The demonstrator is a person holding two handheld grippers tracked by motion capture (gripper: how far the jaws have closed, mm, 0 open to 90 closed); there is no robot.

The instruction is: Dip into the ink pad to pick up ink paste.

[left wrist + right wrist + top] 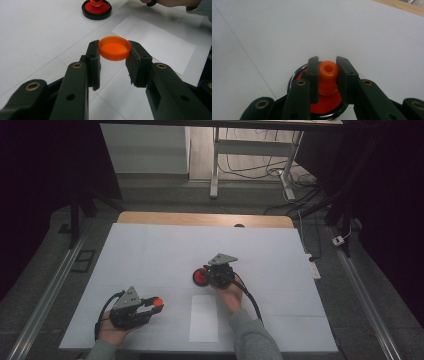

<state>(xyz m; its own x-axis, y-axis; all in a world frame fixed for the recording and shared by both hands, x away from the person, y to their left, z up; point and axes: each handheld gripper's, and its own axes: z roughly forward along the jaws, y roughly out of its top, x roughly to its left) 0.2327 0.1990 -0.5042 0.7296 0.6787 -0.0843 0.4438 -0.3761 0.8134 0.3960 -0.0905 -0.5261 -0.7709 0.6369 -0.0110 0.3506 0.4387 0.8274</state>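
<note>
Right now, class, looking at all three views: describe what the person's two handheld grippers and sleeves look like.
Both grippers, left and right, are black, each topped by a grey three-cornered plate and trailing a black cable. Up close, each has two flat black fingers on jointed links with brass-coloured rivets and small round holes. The person wears grey sleeves.
</note>
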